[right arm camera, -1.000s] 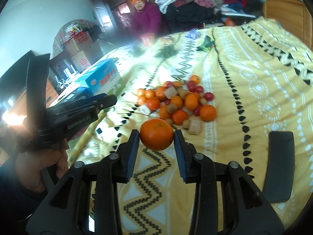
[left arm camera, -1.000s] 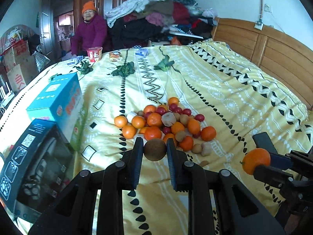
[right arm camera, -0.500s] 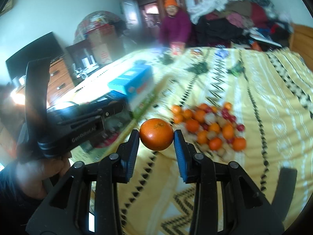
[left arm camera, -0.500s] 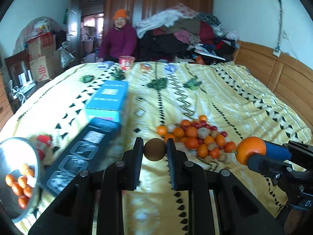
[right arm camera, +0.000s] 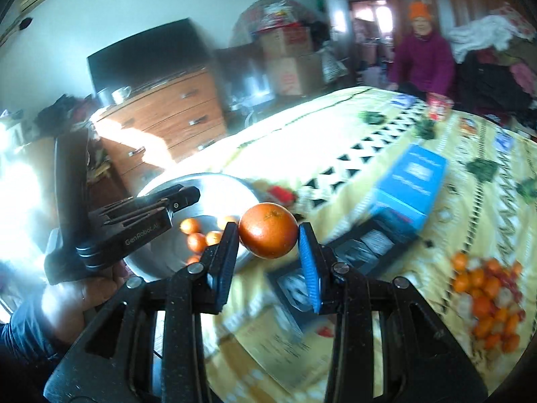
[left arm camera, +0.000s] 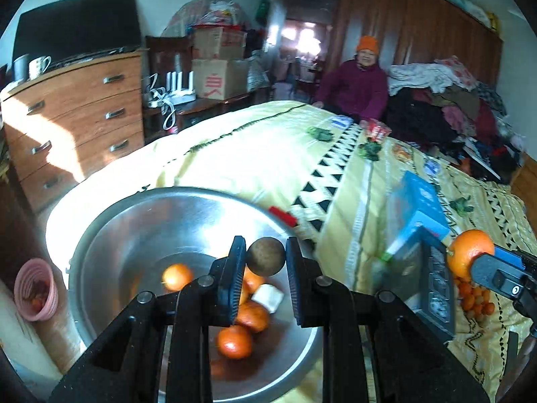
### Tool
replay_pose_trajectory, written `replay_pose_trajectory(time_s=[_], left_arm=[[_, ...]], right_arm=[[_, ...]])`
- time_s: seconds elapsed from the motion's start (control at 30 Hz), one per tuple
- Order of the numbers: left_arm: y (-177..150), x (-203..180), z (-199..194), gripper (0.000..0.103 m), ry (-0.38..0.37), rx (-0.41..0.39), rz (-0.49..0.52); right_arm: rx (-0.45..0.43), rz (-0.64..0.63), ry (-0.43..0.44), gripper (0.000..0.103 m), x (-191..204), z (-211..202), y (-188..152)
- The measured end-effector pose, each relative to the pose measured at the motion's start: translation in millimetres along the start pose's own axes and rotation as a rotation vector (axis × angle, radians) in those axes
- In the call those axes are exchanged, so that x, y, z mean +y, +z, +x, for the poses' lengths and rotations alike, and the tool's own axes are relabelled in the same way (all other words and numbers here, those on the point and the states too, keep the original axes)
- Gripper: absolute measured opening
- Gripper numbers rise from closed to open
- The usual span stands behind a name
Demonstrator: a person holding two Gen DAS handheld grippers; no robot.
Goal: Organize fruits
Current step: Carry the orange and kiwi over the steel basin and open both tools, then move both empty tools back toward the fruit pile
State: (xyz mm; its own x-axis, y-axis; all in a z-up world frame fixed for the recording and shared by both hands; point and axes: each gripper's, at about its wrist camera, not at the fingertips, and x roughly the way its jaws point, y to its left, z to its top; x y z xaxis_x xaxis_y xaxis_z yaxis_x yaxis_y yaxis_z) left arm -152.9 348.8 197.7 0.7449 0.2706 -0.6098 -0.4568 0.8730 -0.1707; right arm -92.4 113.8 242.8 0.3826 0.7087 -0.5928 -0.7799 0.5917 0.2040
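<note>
Right now the left tongs (left arm camera: 265, 257) are clamped on a small round brown fruit (left arm camera: 265, 256), squeezed between both pads and held above the steel bowl (left arm camera: 134, 221), toward its 3 o'clock rim. Down in the bowl lie several oranges (left arm camera: 234, 342) and one pale, whitish chunk (left arm camera: 267, 297); one orange sits apart at about 9 o'clock of the others. The bowl rests on the yellow patterned bedspread (left arm camera: 268, 154), near the corner of the bed closest to the wooden chest of drawers (left arm camera: 77, 117).

The right tongs (right arm camera: 268, 239) grip a big orange (right arm camera: 268, 234), their pads pressing it from either side. From the left wrist view that same orange shows at 3 o'clock, beside the dark box (left arm camera: 433, 285) and the blue box (left arm camera: 419, 208) lying on the bed. From the right wrist view the orange hangs just off the bowl's 3 o'clock edge, not yet over it, while the left tongs and the hand (right arm camera: 77, 299) holding them sit at 9 o'clock, in front of the bowl.

Over at 4 o'clock in the right wrist view the heap of loose fruit (right arm camera: 486, 299) remains on the bedspread, oranges mixed with small red and pale pieces, well apart from the bowl. A pink basket (left arm camera: 35, 288) stands off the bed at 9 o'clock of the bowl. At the far side of the bed a person in a purple jacket and orange hat (left arm camera: 355, 84) sits beside a pile of clothes (left arm camera: 446, 100).
</note>
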Motion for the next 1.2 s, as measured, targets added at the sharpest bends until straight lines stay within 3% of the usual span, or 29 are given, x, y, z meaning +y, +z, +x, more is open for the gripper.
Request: replay_pose_trajectory(time_s=[0.17, 0.37, 0.9, 0.97, 1.03, 1.13, 1.2], left_arm=[[-19, 39, 33, 0.024, 0.098, 0.095, -0.049], [-31, 54, 47, 0.024, 0.131, 0.149, -0.058], [-32, 72, 56, 0.025, 0.127, 0.172, -0.088], [-32, 72, 54, 0.041, 0.136, 0.175, -0.091], [-31, 69, 47, 0.047, 0.153, 0.154, -0.087], [-27, 57, 30, 0.065, 0.197, 0.11, -0.072], [-23, 43, 15, 0.075, 0.208, 0.065, -0.043]], right_arm=[[0.1, -0.024, 0.079, 0.037, 31, 66, 2], [0.202, -0.005, 0.103, 0.037, 35, 109, -10], [0.264, -0.015, 0.091, 0.038, 51, 137, -11], [0.261, -0.023, 0.083, 0.039, 54, 134, -9], [0.24, -0.032, 0.073, 0.043, 57, 125, -7], [0.172, -0.043, 0.066, 0.054, 61, 93, -6], [0.125, -0.055, 0.053, 0.066, 62, 68, -10]])
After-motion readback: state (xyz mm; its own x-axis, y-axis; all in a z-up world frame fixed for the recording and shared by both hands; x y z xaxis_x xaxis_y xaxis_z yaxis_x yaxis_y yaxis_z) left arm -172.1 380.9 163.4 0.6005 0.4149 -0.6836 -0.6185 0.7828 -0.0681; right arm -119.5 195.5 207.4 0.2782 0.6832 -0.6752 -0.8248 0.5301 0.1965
